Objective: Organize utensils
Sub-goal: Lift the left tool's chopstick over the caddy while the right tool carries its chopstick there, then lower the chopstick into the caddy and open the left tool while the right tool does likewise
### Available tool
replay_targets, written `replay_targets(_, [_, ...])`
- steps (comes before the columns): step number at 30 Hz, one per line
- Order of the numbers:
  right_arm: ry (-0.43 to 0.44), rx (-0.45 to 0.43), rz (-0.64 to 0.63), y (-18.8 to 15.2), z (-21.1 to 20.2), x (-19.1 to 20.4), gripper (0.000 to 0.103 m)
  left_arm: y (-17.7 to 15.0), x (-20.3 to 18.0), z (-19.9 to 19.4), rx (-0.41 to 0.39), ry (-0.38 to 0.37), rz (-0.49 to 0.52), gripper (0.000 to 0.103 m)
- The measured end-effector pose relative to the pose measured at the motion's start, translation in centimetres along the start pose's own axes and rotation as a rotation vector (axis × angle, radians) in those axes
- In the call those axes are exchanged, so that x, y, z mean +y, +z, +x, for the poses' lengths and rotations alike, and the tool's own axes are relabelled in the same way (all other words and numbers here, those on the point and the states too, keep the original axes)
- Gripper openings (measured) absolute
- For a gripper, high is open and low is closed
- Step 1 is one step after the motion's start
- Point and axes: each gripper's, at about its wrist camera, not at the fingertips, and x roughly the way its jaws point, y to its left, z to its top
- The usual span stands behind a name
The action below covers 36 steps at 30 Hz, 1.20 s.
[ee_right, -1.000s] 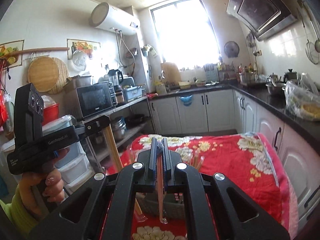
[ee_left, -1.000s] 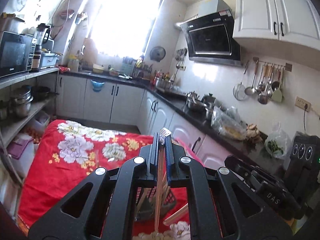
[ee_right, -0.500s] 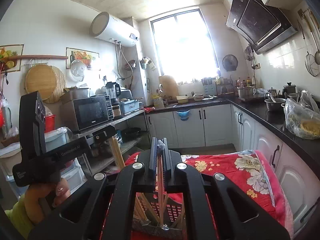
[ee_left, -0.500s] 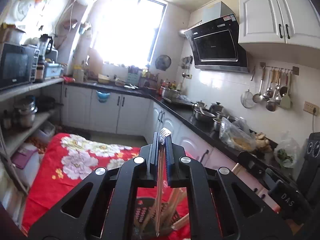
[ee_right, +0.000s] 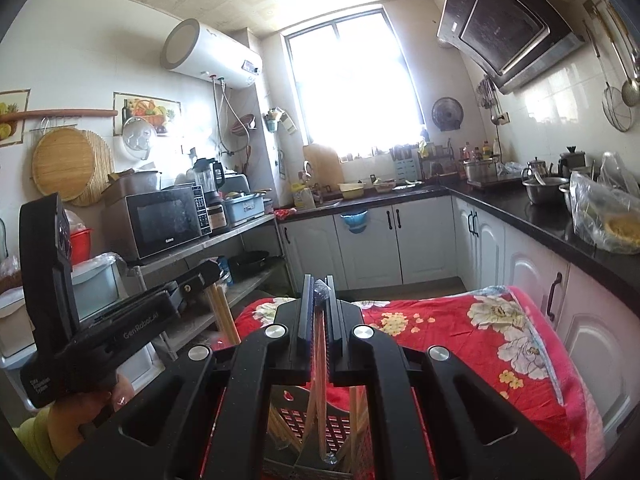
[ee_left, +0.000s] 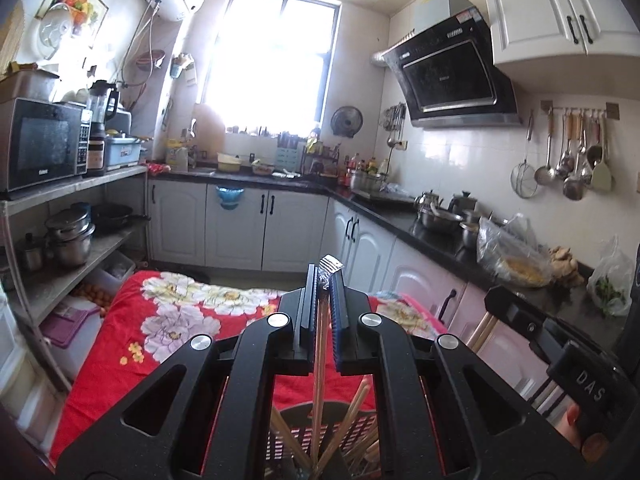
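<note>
Nearest in the left wrist view, the left gripper (ee_left: 325, 276) has its jaws closed on a wrapped chopstick (ee_left: 319, 364), whose crinkled wrapper end pokes out above the fingertips while the stick hangs down into the dark slotted utensil basket (ee_left: 352, 432). Several bare wooden chopsticks (ee_left: 354, 404) already lean in that basket, crowding around the tip of the held one. The basket stands on a red floral cloth (ee_left: 172, 320).

In the right wrist view, the right gripper (ee_right: 319, 285) is likewise clamped shut on a clear-wrapped pair of chopsticks (ee_right: 320, 380), which also reaches down into the basket (ee_right: 304, 420), with loose sticks leaning on both sides of it.

Each camera catches the other tool. The left view shows the right gripper's black body low at the right edge, with wooden sticks under its nose and a fingertip on its handle. The right view shows the left gripper's body (ee_right: 132, 320) at the left, a hand (ee_right: 80, 412) in a yellow-green sleeve gripping it, and its chopstick (ee_right: 224, 312) slanting down.

Farther off, white cabinets (ee_left: 236, 228) and a black counter (ee_left: 432, 232) run around the room under a bright window (ee_left: 268, 64). Only the left view shows the full rail of hanging ladles (ee_left: 568, 156) and the white wall cupboards (ee_left: 560, 12). Only the right view shows the round wooden boards (ee_right: 64, 164) and the whole water heater (ee_right: 212, 56) above the microwave (ee_right: 160, 224).
</note>
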Motion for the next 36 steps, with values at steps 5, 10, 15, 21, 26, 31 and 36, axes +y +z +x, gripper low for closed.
replay_targets(5, [-0.004, 0.017, 0.03, -1.5, 0.8, -1.0, 0.005, -1.8, 0.3, 1.1, 0.044, 0.011, 0.011, 0.003])
replay_targets(10, [-0.003, 0.038, 0.051, -2.9, 1.4, -1.6, 0.005, -3.6, 0.6, 1.7, 0.077, 0.015, 0.016, 0.003])
replay_targets(15, [-0.001, 0.055, 0.067, -4.2, 1.8, -1.9, 0.005, -4.6, 0.7, 1.8, 0.088, 0.02, 0.017, 0.003])
replay_targets(21, [0.0, 0.093, 0.08, -5.6, 2.2, -1.9, 0.006, -5.3, 0.8, 1.5, 0.097, 0.025, 0.012, 0.003])
replay_targets(26, [-0.01, 0.119, 0.1, -6.2, 2.1, -1.9, 0.006, -5.6, 0.9, 0.9, 0.104, 0.025, 0.007, 0.003])
replay_targets(31, [-0.029, 0.142, 0.104, -6.7, 1.8, -2.0, 0.006, -5.8, 1.2, 0.2, 0.118, 0.019, -0.005, 0.003])
replay_targets(36, [-0.056, 0.166, 0.114, -7.2, 1.2, -2.4, 0.01, -6.1, 1.5, -0.7, 0.133, 0.012, -0.019, 0.014])
